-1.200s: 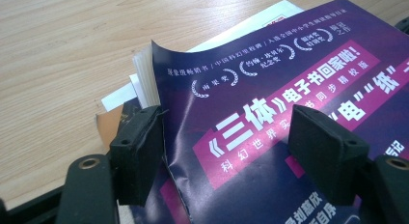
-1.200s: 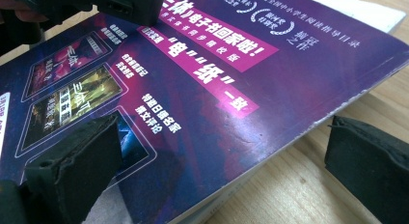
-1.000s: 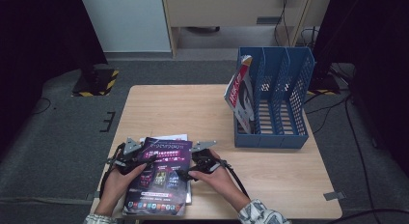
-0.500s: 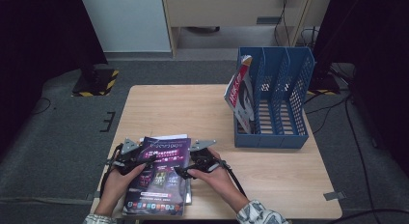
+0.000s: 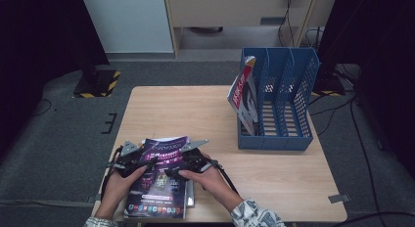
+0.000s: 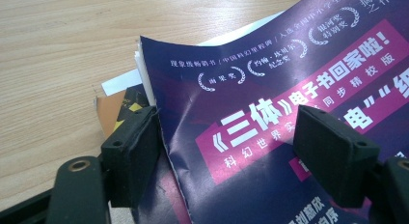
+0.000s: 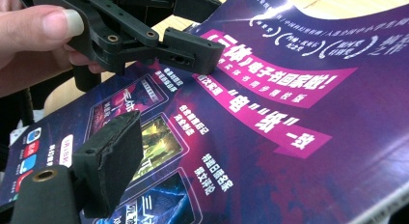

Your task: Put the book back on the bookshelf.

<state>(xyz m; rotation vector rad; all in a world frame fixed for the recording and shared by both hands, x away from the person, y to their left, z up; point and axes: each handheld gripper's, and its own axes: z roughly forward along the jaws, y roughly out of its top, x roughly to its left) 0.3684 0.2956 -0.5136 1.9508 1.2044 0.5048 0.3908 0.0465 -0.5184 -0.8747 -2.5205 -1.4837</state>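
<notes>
1. A light wooden table (image 5: 161, 114) stands on grey carpet, with dark surroundings at both sides, a pale panel and a wooden cabinet at the far side, and cables trailing on the floor at the far right.
2. On the table's right half a blue file rack (image 5: 288, 100) stands upright; a red-and-white magazine (image 5: 243, 92) leans in its left compartment, tilted toward the left.
3. The purple magazine (image 5: 161, 175) lies at the near left of the table, on top of a small stack; an orange-and-black cover (image 6: 118, 110) and a white sheet peek out beneath it.
4. Its long axis runs near to far, the title end pointing away from the person, the near end reaching the table's near edge.
5. The left gripper (image 5: 139, 163) straddles the magazine's left edge. Its jaws stand fairly wide, one pad outside the edge and one over the cover, and the far left corner curls upward between them; no clamping is visible.
6. The right gripper (image 5: 178, 168) sits over the cover's middle. Its jaws have just been closing, yet remain apart, with nothing pinched between them.
7. In the right gripper view one of its own jaws is cut off by the frame. The magazine's small print is hard to read, and the person's hands cover parts of both grippers from above.
</notes>
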